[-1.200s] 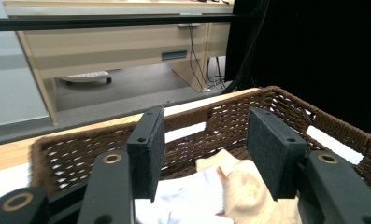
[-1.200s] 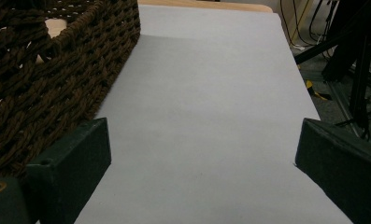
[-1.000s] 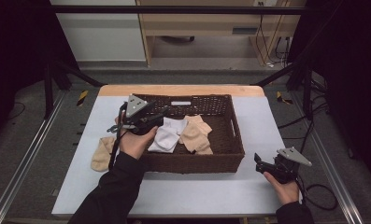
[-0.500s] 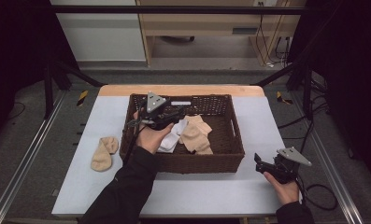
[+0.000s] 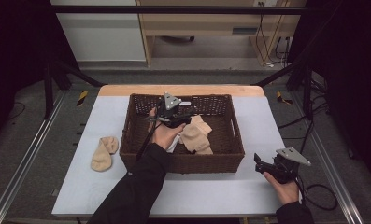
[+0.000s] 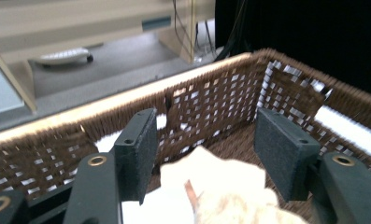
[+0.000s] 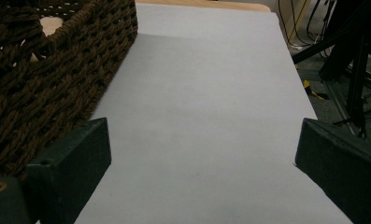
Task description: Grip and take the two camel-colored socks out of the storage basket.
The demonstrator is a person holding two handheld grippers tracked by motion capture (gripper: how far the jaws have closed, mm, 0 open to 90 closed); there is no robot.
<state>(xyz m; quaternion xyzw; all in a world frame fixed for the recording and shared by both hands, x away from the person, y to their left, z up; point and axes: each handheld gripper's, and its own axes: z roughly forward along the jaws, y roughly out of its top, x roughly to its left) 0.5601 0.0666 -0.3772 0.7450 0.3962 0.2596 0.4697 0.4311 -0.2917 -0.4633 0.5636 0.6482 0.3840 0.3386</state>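
The left gripper (image 6: 202, 158), jaws apart, is hovering over soft beige socks (image 6: 220, 186) in the wicker basket (image 5: 230, 154). Being light and limp, they are probably best pinched at a bunched fold. The right gripper (image 7: 202, 177) is resting empty and wide apart at the basket's 4 o'clock.

Basket walls (image 5: 182, 162) hem the left gripper (image 6: 206, 154) — bare table (image 7: 206, 116) lies beyond its right side.

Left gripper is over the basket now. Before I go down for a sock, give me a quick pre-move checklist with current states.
1. Left gripper jaws open: ok.
2. Beige sock lies between and below the jaws: ok.
3. Jaws touching sock: cannot tell.
4. Basket wall apart from the jaws: ok.
5. Right gripper parked open on the table, outside the basket: ok.
6. Other beige sock on the table left of the basket, not yet in: not ok.
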